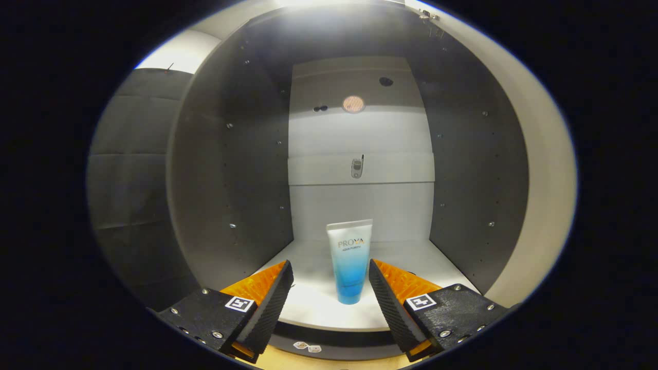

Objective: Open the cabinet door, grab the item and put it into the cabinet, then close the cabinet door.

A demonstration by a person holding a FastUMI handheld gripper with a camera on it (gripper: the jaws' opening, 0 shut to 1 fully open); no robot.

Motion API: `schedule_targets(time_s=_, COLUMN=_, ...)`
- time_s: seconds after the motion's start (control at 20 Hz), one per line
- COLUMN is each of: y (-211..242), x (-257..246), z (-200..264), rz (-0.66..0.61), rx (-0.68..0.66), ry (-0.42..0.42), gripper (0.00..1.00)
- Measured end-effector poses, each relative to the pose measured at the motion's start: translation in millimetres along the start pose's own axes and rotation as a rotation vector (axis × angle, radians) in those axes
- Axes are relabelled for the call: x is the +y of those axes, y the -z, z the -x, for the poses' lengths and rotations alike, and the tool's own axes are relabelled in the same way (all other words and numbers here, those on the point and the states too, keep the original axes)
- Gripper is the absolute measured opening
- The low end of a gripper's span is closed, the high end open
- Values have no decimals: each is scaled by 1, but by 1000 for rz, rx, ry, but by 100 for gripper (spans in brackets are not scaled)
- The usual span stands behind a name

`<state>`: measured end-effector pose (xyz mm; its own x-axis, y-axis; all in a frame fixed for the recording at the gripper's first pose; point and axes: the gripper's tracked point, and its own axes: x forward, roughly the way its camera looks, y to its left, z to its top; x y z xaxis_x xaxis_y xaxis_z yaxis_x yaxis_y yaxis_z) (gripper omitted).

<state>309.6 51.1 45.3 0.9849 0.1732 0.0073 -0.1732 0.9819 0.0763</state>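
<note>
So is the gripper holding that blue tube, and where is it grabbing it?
Nothing is held. The gripper is open, and the tube stands upright on its cap on the cabinet floor, between the fingers with a gap on each side.

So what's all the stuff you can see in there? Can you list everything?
white-to-blue plastic tube: one, white top fading to blue, standing cap-down on the cabinet floor, between the fingers
open cabinet: one, dark grey side walls, pale back and floor, around the tube
small phone-shaped object: one, silver-grey, on the cabinet's back panel, beyond the tube
round patch: one, orange-brown, higher on the back panel
hand-held gripper: one, open, fingers either side of the tube, not pressing it
</note>
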Motion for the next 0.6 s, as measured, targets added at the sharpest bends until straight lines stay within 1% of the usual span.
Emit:
schedule_targets(time_s=0.15, y=-7, x=9, z=38, rz=-8, rx=-4, ry=20, gripper=92)
schedule_targets(time_s=0.35, y=-7, x=24, z=101, rz=-21, rx=4, ry=59, gripper=92)
schedule_targets(time_s=0.5, y=-4, x=46, z=153, rz=-12, rx=0, ry=72, gripper=92)
schedule_targets(time_s=0.6, y=2, x=68, z=187, rz=-12, rx=12, ry=60, gripper=92)
